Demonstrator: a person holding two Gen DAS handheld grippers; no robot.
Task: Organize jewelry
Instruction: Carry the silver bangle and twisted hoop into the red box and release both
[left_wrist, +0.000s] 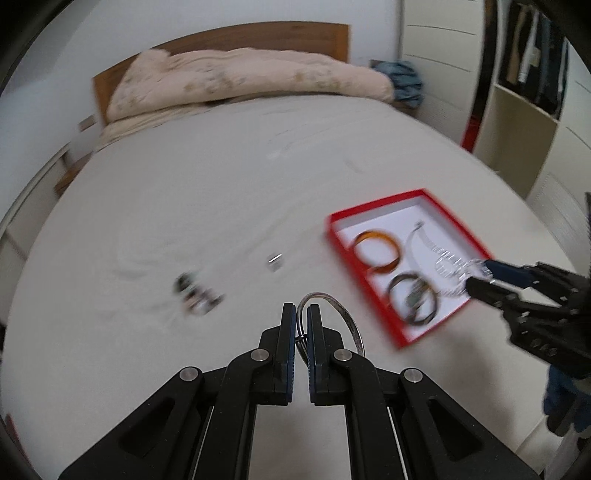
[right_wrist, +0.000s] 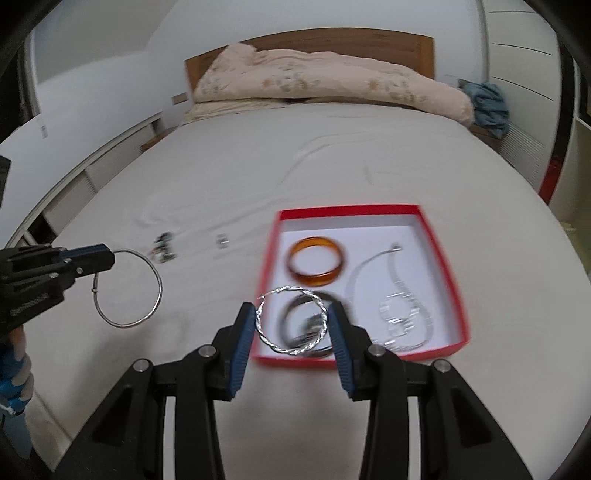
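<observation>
Left wrist view: the left gripper (left_wrist: 301, 314) is clamped narrow on a thin silver bangle (left_wrist: 341, 317), which stands on edge between the pads and arcs off to their right, above the bed (left_wrist: 221, 192). A red box (left_wrist: 369, 291) lies on the sheet toward the right edge of the bed. Inside it rest an amber bangle (left_wrist: 377, 252), a dark bangle (left_wrist: 413, 303) and a silver chain (left_wrist: 443, 258). The right gripper (left_wrist: 476, 275) reaches in from the right over the near right corner of the box; motion blur hides what it carries here. A small cluster of dark jewelry (left_wrist: 195, 291) and a small silver piece (left_wrist: 274, 263) lie on the sheet left of the box, apart from each other.

Right wrist view: the right gripper (right_wrist: 293, 321) holds a twisted silver hoop (right_wrist: 291, 321) across its width, the jaws partly spread, above the near left part of the red box (right_wrist: 448, 273). The amber bangle (right_wrist: 316, 266), the dark bangle (right_wrist: 306, 328) and the silver chain (right_wrist: 402, 314) lie on the white floor of the box. At the left, the left gripper (right_wrist: 107, 258) pinches the thin silver bangle (right_wrist: 127, 288), which hangs below it above the sheet. A folded pink blanket (right_wrist: 332, 77) lies at the head of the bed (right_wrist: 221, 177).
</observation>
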